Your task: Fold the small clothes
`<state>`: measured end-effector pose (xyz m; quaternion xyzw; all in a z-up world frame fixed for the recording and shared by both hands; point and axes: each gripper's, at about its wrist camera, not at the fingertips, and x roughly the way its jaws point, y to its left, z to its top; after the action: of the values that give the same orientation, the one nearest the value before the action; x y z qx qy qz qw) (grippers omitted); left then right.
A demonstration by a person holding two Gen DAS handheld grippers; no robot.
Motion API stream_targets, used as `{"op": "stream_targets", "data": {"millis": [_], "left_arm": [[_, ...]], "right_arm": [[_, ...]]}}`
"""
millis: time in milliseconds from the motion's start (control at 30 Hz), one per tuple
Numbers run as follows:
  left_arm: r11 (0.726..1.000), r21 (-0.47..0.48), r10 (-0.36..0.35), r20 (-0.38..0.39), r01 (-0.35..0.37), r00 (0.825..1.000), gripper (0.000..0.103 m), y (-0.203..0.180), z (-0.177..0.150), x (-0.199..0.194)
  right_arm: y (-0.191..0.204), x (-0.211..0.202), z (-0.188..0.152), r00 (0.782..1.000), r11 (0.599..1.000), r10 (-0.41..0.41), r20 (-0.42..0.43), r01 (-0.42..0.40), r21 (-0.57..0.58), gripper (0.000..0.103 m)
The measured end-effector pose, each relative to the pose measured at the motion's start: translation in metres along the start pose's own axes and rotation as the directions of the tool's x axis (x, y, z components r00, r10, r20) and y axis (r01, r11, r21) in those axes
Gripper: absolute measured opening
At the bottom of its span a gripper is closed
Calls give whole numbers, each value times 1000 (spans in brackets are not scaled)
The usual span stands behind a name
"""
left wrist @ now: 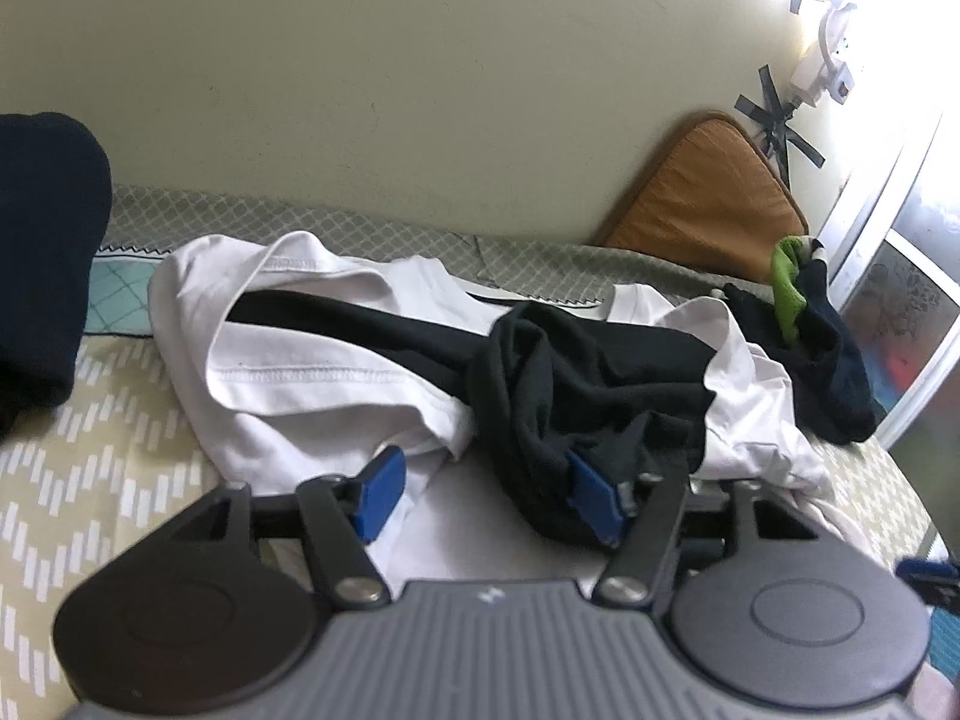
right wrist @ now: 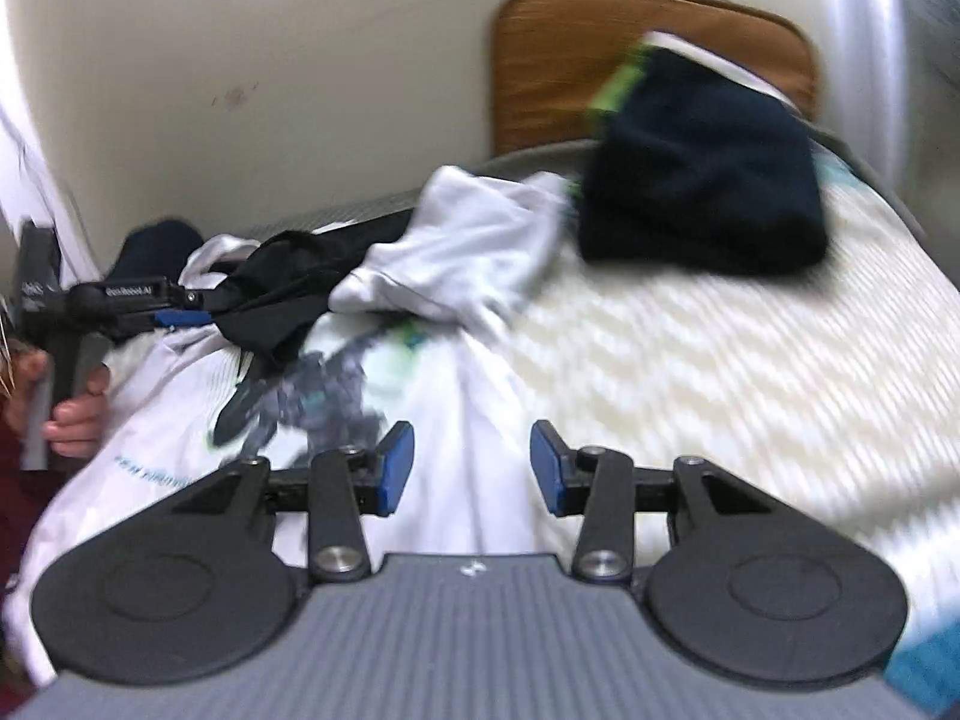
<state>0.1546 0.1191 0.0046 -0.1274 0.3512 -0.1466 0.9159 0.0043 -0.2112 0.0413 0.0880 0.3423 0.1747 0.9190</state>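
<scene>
**Both claws apart, clothes heaped on the bed**

Your left gripper [left wrist: 486, 492] has its jaws apart, low over the heap. The blue pads [left wrist: 379, 495] sit either side of a gap, and the crumpled black garment [left wrist: 576, 384] drapes against the right-hand pad, but nothing is pinched between them. That black piece lies across the white t-shirt [left wrist: 288, 348], all of it on the patterned bedspread [left wrist: 78, 468].

Your right gripper [right wrist: 471, 468] is also open, with white printed fabric [right wrist: 336, 384] under the gap, not clamped. This view is blurry. Further back there's a dark navy garment with a green edge [right wrist: 702, 180] by itself near the orange cushion [right wrist: 570, 60] against the wall. At the left edge you can see your hand [right wrist: 72, 414] on the other gripper's handle.
</scene>
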Motion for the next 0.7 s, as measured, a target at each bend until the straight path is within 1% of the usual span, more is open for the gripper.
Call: {"op": "stream_targets", "data": {"millis": [67, 133, 200, 267, 333, 367, 400, 500, 600, 667, 700], "left_arm": [[1000, -19, 6, -16, -6, 1000, 61, -1, 0, -7], [999, -43, -15, -9, 15, 1000, 62, -2, -4, -23], [998, -49, -31, 1, 31, 1000, 64, -1, -15, -48], [999, -36, -14, 7, 14, 1000, 65, 0, -32, -76], [1000, -19, 19, 9, -19, 1000, 66, 2, -55, -108], [999, -16, 31, 6, -31, 1000, 68, 4, -64, -121], [999, -18, 46, 1, -45, 999, 71, 6, -78, -136], [997, -39, 73, -7, -74, 997, 73, 7, -115, -178], [994, -76, 75, -3, -75, 997, 76, 3, -147, -214], [991, -111, 69, 8, -68, 998, 79, 1, -166, -235], [990, -129, 65, 9, -64, 998, 79, -1, -173, -242]], "right_arm": [[-10, -24, -15, 1000, 999, -6, 4, 6, 31, 45], [-15, -41, -27, 1000, 999, -4, 6, 4, 37, 45], [-17, -53, -37, 1000, 999, 19, 6, -19, 46, 45], [-21, -62, -45, 999, 997, 52, 3, -52, 51, 45], [-24, -68, -51, 996, 995, 85, -4, -84, 52, 45], [-26, -71, -54, 995, 993, 101, -8, -100, 54, 45], [-29, -73, -57, 993, 991, 118, -13, -117, 61, 45], [-39, -81, -66, 988, 985, 152, -28, -149, 92, 45], [-45, -89, -74, 981, 976, 191, -39, -186, 113, 46], [-47, -95, -78, 972, 968, 231, -42, -225, 113, 46], [-46, -99, -81, 966, 963, 254, -47, -248, 107, 46]]}}
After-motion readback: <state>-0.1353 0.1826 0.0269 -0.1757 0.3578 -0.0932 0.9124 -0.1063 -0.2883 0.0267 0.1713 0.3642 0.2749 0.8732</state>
